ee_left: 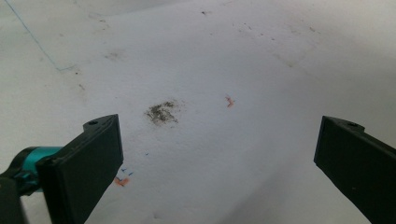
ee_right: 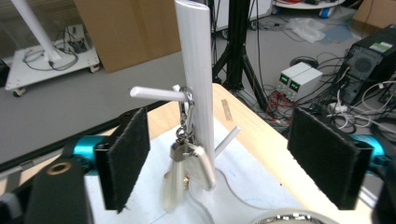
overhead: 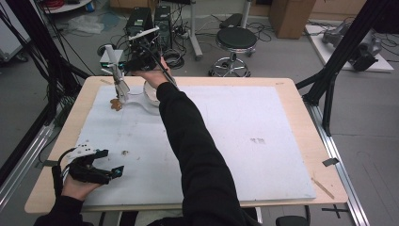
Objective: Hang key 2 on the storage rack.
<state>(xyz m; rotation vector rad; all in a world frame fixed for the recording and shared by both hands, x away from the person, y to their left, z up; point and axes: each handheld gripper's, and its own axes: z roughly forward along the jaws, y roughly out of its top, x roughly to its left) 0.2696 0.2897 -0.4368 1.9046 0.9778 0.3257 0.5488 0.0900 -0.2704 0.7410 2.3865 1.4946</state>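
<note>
Right gripper, jaws wide apart and empty, held level at the far left part of the table, facing a white peg stand. Directly ahead of the pads, between the two jaws in the right gripper view, a keychain hangs by its metal clip from the stand's short horizontal peg; neither pad touches it. The keychain's long axis runs vertically, parallel to the upright post just behind it, and its pale tag reaches nearly down to the stand's clear base. Judged from this, any re-grasp would need only a short straight advance. A white bowl rim lies low and to the right of the jaws. Left gripper, also spread wide with nothing between its jaws, rests at the near left edge, well apart from the stand; beyond its pads a grey smudge marks the white mat. The right hand is plainly the nearer one
</note>
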